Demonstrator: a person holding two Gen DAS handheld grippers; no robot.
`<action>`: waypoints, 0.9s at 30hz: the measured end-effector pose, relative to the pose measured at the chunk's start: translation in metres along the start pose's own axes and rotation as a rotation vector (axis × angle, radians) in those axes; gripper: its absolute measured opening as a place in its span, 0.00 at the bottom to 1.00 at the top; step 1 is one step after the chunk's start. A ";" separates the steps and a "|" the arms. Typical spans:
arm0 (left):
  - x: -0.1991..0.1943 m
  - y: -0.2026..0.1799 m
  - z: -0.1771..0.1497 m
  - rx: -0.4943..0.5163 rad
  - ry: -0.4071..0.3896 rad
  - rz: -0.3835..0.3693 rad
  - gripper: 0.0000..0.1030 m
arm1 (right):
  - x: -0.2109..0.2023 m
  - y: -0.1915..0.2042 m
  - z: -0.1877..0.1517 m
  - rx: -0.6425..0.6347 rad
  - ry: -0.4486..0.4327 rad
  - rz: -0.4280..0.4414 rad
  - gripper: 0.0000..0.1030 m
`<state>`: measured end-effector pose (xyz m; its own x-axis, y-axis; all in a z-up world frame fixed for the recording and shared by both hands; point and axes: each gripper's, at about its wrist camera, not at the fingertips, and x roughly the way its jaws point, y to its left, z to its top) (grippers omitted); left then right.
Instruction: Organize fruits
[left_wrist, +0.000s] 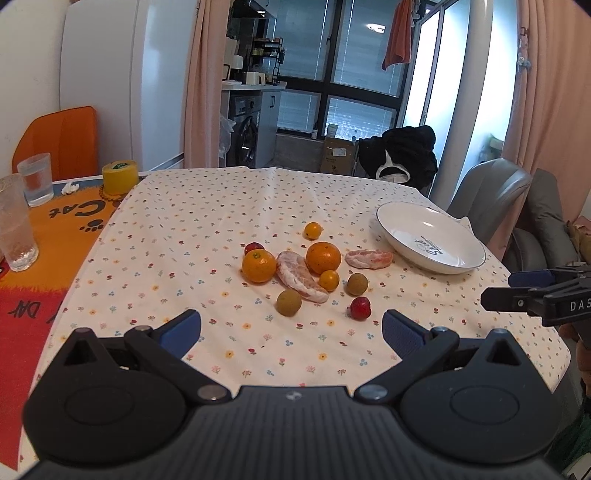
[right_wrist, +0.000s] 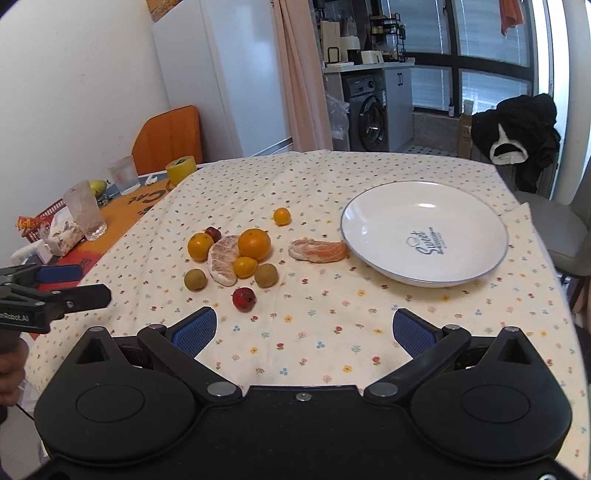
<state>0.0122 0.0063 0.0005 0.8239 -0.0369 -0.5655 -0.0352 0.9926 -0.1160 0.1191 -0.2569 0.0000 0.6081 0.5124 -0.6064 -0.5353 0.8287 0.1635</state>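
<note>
Right wrist view: fruit scattered centre-left, white plate bare; right gripper and left gripper hover wide, empty, presumably about to pick.

Soft, even daylight enters through the tall dark-framed glass windows at the upper right of both views, blown out white at the far right. The round white ceramic plate carries a small glare spot. Shadows under the fruit are faint. Fisheye bending curves the edges, with dark corners; focus is sharp throughout.
</note>
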 end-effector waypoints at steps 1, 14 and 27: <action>0.003 0.001 0.000 -0.002 0.001 -0.001 1.00 | 0.002 0.000 0.001 0.004 0.004 0.009 1.00; 0.033 0.008 0.003 -0.049 -0.007 -0.033 0.98 | 0.035 0.010 0.012 -0.020 0.018 0.088 0.95; 0.063 0.009 -0.001 -0.050 0.013 -0.032 0.72 | 0.075 0.027 0.017 -0.064 0.089 0.147 0.62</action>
<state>0.0637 0.0124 -0.0371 0.8179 -0.0703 -0.5711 -0.0371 0.9840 -0.1743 0.1599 -0.1918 -0.0283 0.4672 0.6029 -0.6467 -0.6528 0.7285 0.2075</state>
